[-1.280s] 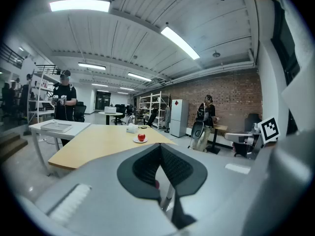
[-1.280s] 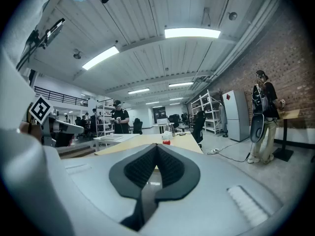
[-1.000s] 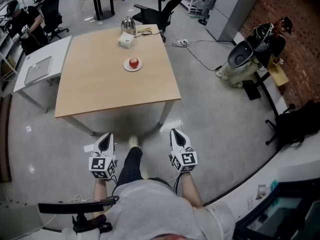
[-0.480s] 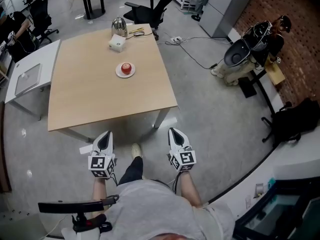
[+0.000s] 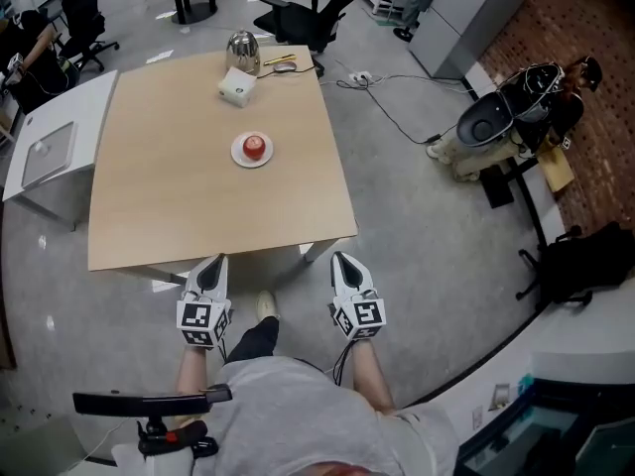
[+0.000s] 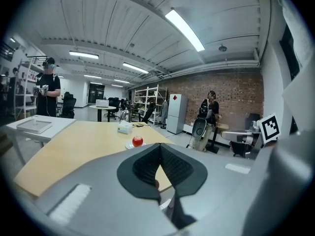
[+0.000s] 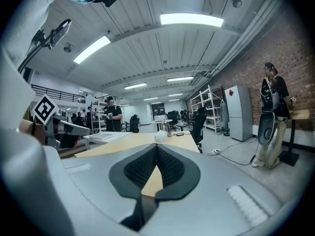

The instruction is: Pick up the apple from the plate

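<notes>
- Head view: your left gripper (image 5: 212, 263) and right gripper (image 5: 340, 259) hover at the near edge of the light wooden table (image 5: 179, 206) — both jaw pairs together, empty.
- The red apple (image 5: 256, 146) sits on the small white plate (image 5: 239, 158), mid-table, well beyond both.

**Grippers close in on the table**

Both grippers move toward the table (image 5: 179, 206). A second ago a strip of floor lies between their tips and the table's near edge. Now, in the head view, the left gripper (image 5: 214, 263) comes up to that edge and the right gripper (image 5: 338, 260) sits just short of it. The apple (image 5: 256, 146) at the table's middle is nearer to them.
</notes>
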{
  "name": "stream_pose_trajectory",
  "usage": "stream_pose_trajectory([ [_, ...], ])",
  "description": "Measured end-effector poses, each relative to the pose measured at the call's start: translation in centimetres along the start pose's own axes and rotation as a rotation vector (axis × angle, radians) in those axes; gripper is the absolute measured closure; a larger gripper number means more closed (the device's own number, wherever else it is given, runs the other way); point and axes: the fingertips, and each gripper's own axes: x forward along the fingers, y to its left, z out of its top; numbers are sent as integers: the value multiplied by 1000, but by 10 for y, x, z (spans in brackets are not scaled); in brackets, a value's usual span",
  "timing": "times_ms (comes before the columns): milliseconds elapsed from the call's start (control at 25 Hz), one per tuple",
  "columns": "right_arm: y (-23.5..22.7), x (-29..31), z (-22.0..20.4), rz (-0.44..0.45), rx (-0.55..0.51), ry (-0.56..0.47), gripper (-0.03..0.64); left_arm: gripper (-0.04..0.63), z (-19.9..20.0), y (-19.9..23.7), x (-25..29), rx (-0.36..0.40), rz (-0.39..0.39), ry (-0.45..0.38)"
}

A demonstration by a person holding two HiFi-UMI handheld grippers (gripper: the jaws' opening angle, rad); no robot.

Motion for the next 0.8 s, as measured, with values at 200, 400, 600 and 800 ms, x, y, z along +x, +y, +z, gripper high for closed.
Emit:
stream_pose_trajectory([
  [200, -7, 39, -8, 14, 11, 28, 611, 575, -1, 22, 28, -5, 7, 29],
  [400, -15, 83, -13, 32, 14, 55, 611, 575, -1, 46, 63, -4, 16, 51],
  [600, -24, 125, -18, 36, 16, 78, 611, 575, 1, 66, 100, -3, 4, 64],
  [800, -29, 142, -14, 37, 15, 80, 611, 575, 4, 73, 120, 1, -4, 74],
])
